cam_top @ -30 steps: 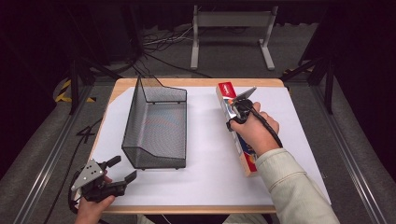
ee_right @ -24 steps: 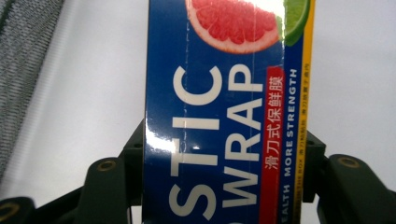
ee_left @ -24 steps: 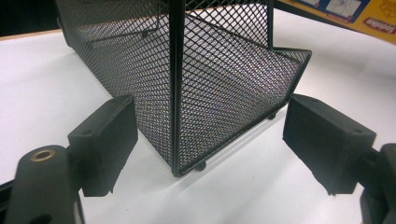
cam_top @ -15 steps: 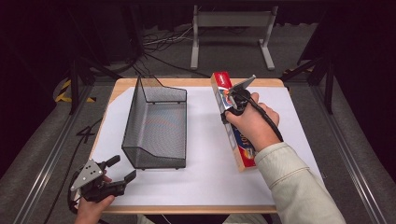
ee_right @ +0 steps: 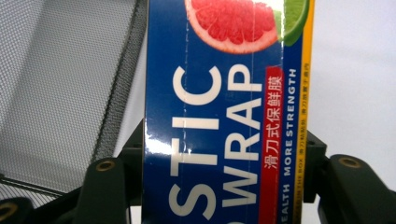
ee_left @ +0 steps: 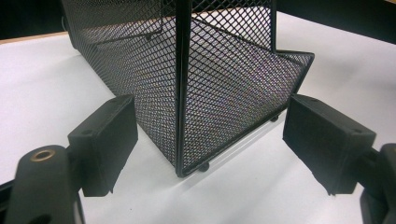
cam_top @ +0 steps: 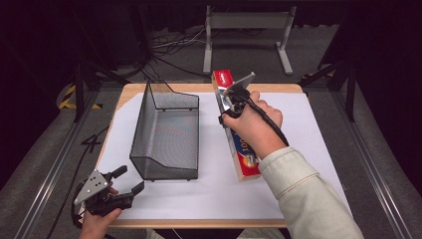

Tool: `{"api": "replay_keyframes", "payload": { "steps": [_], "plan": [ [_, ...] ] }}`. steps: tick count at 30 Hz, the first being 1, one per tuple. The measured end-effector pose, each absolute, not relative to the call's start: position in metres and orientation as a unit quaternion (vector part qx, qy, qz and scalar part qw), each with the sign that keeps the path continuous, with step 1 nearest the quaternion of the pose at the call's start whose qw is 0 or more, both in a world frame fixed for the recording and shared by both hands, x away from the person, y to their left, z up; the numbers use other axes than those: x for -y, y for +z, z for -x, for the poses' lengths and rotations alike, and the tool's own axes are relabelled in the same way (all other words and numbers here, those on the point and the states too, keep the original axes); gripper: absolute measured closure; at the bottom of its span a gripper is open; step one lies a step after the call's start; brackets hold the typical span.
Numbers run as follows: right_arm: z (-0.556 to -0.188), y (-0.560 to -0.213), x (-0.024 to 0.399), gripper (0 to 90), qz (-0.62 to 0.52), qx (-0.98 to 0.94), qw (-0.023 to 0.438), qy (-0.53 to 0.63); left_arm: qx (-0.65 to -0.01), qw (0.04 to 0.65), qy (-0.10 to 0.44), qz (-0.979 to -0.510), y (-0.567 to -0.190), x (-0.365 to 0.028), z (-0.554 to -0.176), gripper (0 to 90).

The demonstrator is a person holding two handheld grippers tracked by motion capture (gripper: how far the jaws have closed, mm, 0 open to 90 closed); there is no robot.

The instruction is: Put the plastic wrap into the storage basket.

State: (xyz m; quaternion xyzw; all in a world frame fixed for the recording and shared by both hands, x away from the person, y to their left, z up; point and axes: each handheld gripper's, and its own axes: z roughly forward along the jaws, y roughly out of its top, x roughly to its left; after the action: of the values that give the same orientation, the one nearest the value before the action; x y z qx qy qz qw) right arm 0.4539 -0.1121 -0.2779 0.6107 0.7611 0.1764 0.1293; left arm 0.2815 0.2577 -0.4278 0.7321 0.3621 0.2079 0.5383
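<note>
White paper (cam_top: 298, 129) covered the wooden table (cam_top: 268, 88), with dark floor, cables and a metal stand (cam_top: 247, 22) beyond its far edge. Much of the plastic wrap box (cam_top: 242, 159) was hidden under the person's right hand (cam_top: 254, 127) in the high view; its far end (cam_top: 223, 78) rose past the table's far edge, and the right gripper view (ee_right: 224, 116) cut off its lettering. The right gripper (cam_top: 229, 102) was clamped on that box, pads pressed to both long sides. A black wire-mesh basket (cam_top: 166, 132) stood left of the box, nothing inside it. At the near left corner, the left gripper (cam_top: 127, 181) sat with jaws wide apart and holding nothing, the basket's near corner (ee_left: 187, 140) just ahead of them.
</note>
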Motion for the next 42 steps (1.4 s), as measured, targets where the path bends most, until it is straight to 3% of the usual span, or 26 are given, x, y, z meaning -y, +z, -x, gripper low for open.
{"api": "replay_keyframes", "payload": {
  "steps": [31, 42],
  "plan": [
    [-0.459, -0.28, 0.023, 41.4, -0.603, -0.766, 0.105, 0.196, -0.361, 0.538, 0.208, -0.733, -0.428, -0.256, -0.282, 18.6],
    [-0.456, -0.286, 0.007, 41.4, -0.592, -0.765, 0.119, 0.222, -0.359, 0.541, 0.209, -0.731, -0.427, -0.256, -0.282, 18.6]
  ]
}}
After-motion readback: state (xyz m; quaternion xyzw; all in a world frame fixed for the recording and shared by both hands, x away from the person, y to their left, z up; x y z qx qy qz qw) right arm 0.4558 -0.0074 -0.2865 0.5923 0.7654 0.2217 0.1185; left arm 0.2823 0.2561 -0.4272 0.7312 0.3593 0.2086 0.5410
